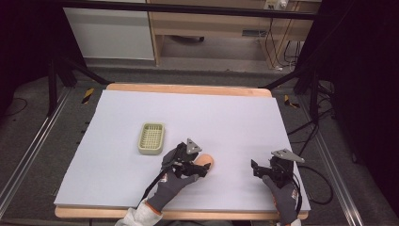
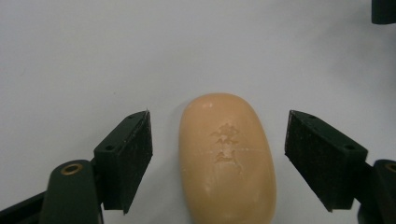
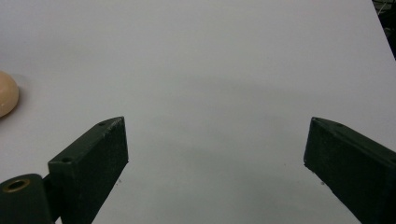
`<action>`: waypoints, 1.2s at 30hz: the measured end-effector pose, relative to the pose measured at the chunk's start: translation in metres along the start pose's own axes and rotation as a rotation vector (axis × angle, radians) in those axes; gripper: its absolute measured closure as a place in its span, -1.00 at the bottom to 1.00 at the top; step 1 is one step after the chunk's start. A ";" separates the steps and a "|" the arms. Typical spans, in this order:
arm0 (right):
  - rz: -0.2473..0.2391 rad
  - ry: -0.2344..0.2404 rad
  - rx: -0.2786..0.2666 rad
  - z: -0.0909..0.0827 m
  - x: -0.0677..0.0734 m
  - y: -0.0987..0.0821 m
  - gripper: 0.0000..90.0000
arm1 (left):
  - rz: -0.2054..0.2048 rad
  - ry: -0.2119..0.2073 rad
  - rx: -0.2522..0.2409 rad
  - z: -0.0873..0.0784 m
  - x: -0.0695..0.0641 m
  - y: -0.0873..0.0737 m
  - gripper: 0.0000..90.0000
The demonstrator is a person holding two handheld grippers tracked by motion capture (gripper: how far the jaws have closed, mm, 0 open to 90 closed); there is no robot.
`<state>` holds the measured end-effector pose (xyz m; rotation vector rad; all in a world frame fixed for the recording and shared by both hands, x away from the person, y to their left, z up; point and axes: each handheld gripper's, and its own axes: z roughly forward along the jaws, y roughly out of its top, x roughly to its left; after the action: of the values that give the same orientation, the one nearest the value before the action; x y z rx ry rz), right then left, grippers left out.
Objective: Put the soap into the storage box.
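A peach-coloured oval bar of soap with stamped characters lies flat on the white table sheet. My left gripper is open around it, one jaw on each side with a gap to the soap on both. In the high view the soap peeks out just right of the left gripper, near the table's front middle. A pale green slotted soap dish sits a short way to the far left of it. My right gripper stands open over bare sheet at the front right, and the soap's end shows at its view's left edge.
The white sheet covers a wooden table whose edge shows at the back and front. Black stand legs and cables flank the table on the floor. Shelving stands behind.
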<state>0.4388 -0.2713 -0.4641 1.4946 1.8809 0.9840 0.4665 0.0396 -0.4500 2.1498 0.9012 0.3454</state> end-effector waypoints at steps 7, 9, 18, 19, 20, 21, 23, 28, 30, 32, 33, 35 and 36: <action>-0.003 -0.002 0.007 0.001 0.000 -0.001 -0.85 | 0.014 0.010 0.029 0.009 -0.004 -0.002 -0.50; -0.002 -0.001 0.009 0.001 0.000 -0.001 -0.85 | 0.019 0.013 0.034 0.010 -0.004 -0.002 -0.50; -0.006 -0.003 0.013 0.002 0.000 -0.001 -0.85 | 0.026 0.018 0.064 0.018 -0.004 -0.005 -0.47; -0.006 -0.003 0.013 0.002 0.000 -0.001 -0.85 | 0.026 0.018 0.064 0.018 -0.004 -0.005 -0.47; -0.005 -0.002 0.013 0.002 0.000 -0.001 -0.85 | 0.026 0.019 0.068 0.019 -0.004 -0.006 -0.47; -0.006 -0.001 0.015 0.003 0.000 -0.001 -0.85 | 0.027 0.019 0.072 0.020 -0.005 -0.006 -0.46; -0.003 0.001 0.017 0.003 0.000 -0.001 -0.85 | 0.027 0.017 0.076 0.021 -0.005 -0.006 -0.45; -0.007 0.001 0.019 0.004 0.000 -0.002 -0.85 | 0.027 0.019 0.084 0.024 -0.005 -0.007 -0.43; -0.008 0.001 0.021 0.004 0.001 -0.002 -0.85 | 0.023 0.018 0.088 0.026 -0.005 -0.008 -0.42; -0.008 0.002 0.022 0.004 0.001 -0.002 -0.85 | 0.025 0.019 0.093 0.028 -0.006 -0.008 -0.40; -0.008 0.001 0.022 0.004 0.001 -0.002 -0.85 | 0.025 0.019 0.095 0.028 -0.006 -0.008 -0.39; -0.008 0.002 0.023 0.004 0.001 -0.002 -0.85 | 0.024 0.021 0.096 0.029 -0.006 -0.009 -0.39; -0.007 0.001 0.025 0.004 0.001 -0.002 -0.85 | 0.025 0.019 0.099 0.029 -0.006 -0.009 -0.37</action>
<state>0.4408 -0.2696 -0.4681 1.5015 1.9042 0.9619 0.4725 0.0232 -0.4758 2.2529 0.9205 0.3406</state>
